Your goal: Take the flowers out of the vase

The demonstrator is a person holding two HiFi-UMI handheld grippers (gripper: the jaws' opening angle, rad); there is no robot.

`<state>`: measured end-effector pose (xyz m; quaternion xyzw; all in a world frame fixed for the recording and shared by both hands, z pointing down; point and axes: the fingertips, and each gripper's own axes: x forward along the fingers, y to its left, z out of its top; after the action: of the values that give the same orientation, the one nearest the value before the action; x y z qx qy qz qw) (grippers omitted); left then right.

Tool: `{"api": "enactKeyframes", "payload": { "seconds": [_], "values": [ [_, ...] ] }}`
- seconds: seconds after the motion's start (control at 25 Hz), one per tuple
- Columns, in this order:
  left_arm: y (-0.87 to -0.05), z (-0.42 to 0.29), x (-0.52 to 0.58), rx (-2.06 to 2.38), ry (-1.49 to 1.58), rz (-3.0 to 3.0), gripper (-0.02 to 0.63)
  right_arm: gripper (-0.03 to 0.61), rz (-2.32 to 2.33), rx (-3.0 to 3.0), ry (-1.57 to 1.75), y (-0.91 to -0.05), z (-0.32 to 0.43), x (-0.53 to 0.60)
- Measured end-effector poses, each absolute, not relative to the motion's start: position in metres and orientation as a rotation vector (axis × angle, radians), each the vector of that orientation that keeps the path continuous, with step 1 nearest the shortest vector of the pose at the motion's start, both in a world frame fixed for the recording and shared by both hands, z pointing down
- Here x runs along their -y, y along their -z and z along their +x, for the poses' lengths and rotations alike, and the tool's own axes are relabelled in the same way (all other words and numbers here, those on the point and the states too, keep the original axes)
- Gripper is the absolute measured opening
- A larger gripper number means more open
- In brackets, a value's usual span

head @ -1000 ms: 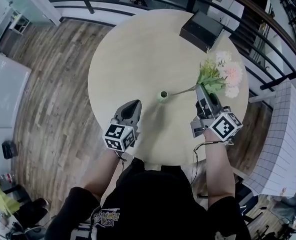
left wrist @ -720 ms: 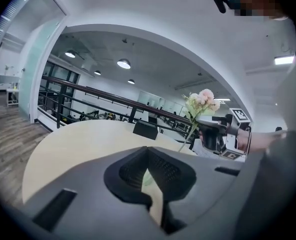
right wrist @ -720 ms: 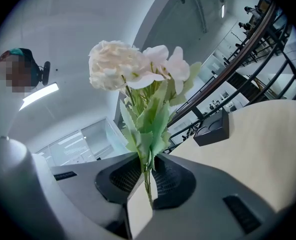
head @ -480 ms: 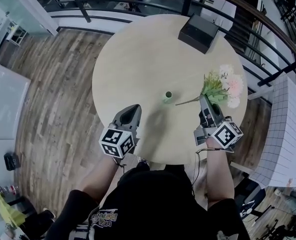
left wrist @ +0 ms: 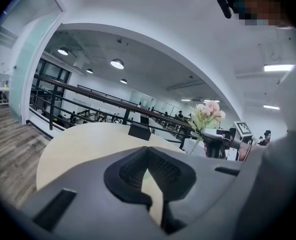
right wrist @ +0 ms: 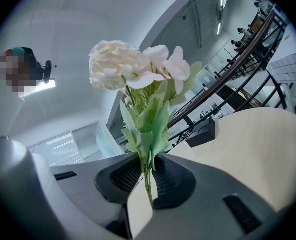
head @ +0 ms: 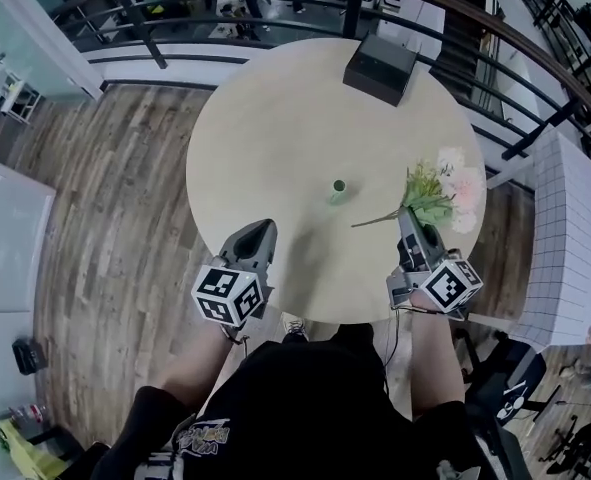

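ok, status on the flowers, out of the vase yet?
Done: the flowers are clear of the vase, with the stem end apart from its mouth. In hand: the right gripper is shut on the stems. The left gripper is shut and empty. Left: probably just setting the flowers down on the table.

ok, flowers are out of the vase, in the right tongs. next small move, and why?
Probably lower the right tongs and lay the flowers on the table beside the vase. The tongs clamp the stem, and its free end hangs clear of the vase, so the pull-out looks done; only setting down seems left.
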<state>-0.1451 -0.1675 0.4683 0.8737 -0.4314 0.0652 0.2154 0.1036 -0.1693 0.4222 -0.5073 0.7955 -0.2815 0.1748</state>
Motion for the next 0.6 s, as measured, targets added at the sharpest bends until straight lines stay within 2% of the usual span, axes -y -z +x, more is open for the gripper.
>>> {"api": "enactKeyframes", "payload": {
  "seconds": [0.6],
  "values": [
    [-0.464,-0.133,0.115,1.115,-0.188,2.432,0.006,0.071,-1.491,-2.27,0.775,-0.412,0.099,0.086]
  ]
}}
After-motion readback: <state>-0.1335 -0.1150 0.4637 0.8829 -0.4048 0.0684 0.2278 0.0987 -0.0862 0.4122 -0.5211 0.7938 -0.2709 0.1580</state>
